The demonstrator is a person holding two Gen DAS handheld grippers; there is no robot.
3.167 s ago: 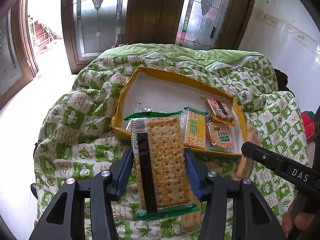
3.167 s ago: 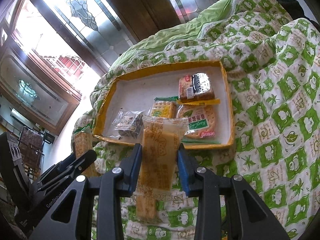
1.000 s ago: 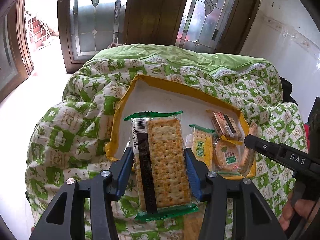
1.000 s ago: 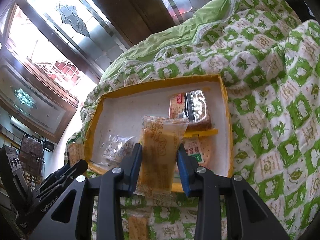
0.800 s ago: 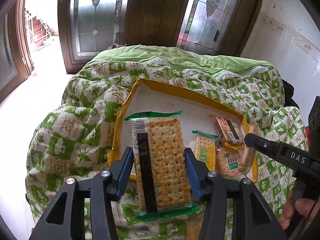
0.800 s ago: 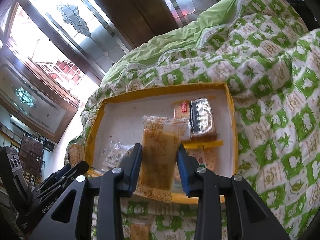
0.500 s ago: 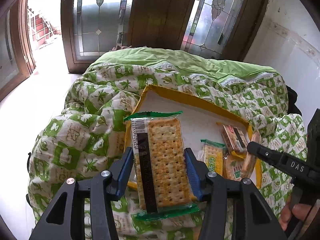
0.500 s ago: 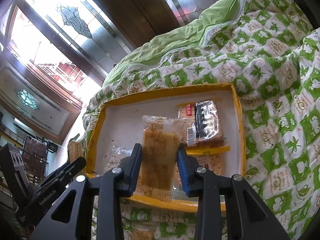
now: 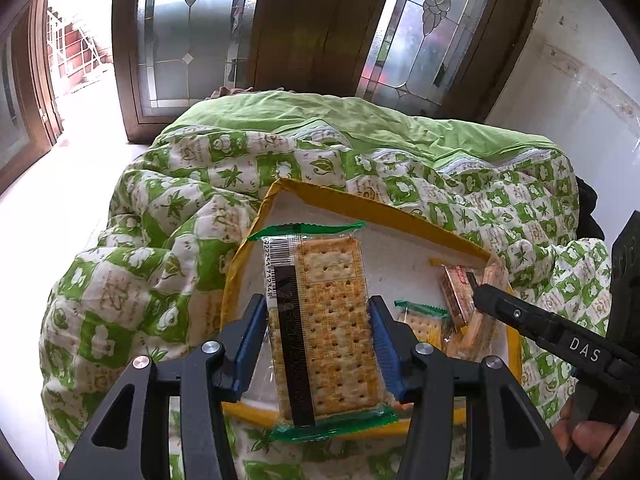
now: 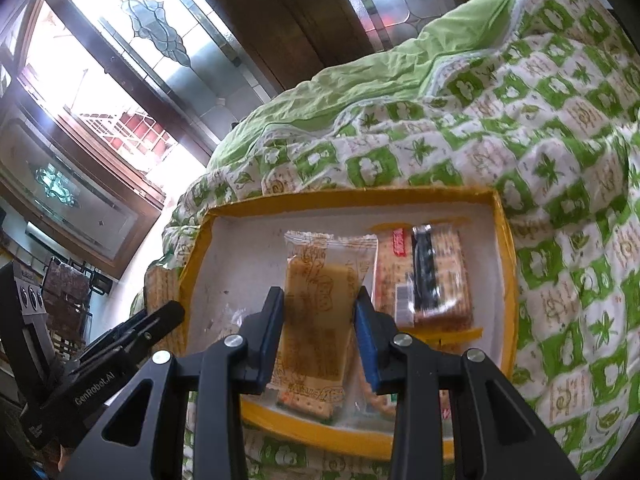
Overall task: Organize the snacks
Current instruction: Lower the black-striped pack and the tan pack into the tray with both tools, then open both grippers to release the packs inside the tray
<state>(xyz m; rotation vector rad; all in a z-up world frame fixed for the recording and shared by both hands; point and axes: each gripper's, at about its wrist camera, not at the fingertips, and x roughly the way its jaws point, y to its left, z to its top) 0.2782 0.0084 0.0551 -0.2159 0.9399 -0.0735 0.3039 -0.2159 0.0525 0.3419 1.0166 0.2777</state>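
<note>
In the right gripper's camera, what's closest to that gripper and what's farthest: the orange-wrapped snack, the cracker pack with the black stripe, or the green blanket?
1. Orange-wrapped snack, clamped between the right gripper fingers.
2. Black-striped cracker pack, just right, lying in the yellow tray.
3. Plain green blanket, behind the tray.

Left gripper (image 9: 318, 330) clamps a green-edged cracker packet (image 9: 324, 320) upright over the yellow tray (image 9: 352, 204). Inside the tray, right of the packet, lie 2 smaller snack packs (image 9: 444, 312). The right gripper (image 9: 532, 324) reaches over the tray's right edge.
</note>
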